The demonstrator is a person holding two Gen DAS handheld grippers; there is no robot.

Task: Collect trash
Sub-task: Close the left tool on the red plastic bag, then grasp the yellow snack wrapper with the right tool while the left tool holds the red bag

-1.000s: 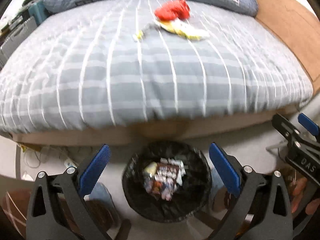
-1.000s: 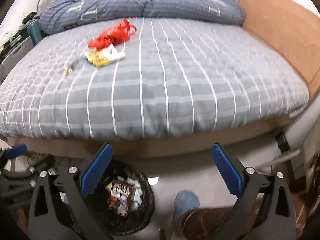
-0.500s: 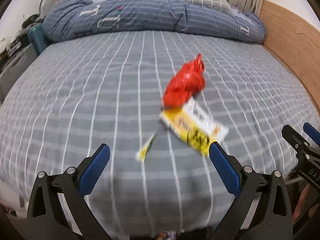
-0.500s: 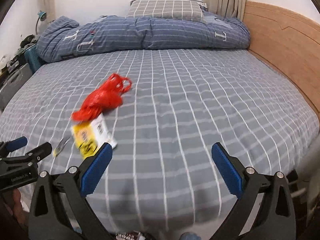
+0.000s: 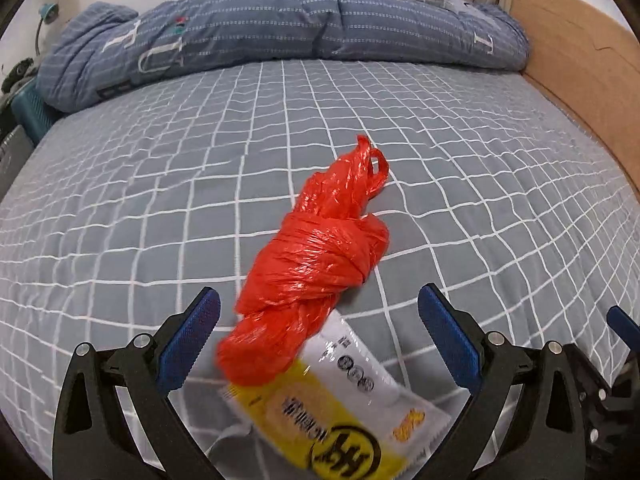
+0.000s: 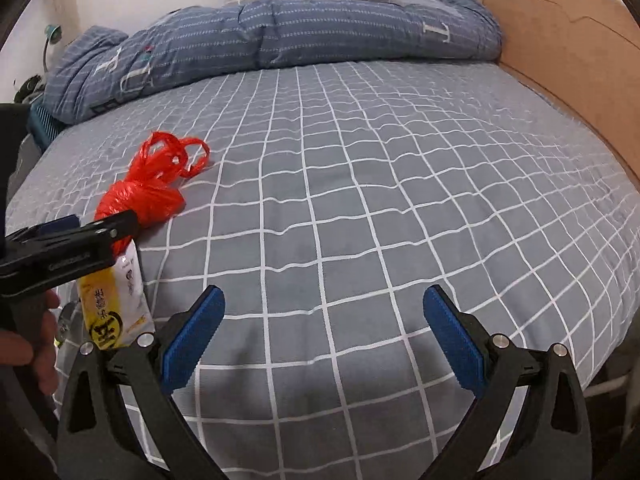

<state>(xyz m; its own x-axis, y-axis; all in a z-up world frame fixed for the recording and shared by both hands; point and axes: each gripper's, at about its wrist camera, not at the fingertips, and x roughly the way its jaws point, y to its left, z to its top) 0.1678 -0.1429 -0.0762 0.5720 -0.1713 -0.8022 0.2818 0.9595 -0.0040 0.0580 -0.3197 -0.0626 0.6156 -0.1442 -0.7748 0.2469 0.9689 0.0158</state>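
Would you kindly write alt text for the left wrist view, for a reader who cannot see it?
The open left gripper hovers over a knotted red plastic bag that partly overlaps a yellow and white snack wrapper on a grey checked bedsheet. A rumpled blue duvet lies at the far end, with a wooden bed frame along the right.

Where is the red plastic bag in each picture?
Left wrist view: the red plastic bag lies in the middle, between the open fingers of the left hand-held gripper.
Right wrist view: it sits at the left, behind the left hand-held gripper.
Shared landmark: the yellow wrapper it overlaps.
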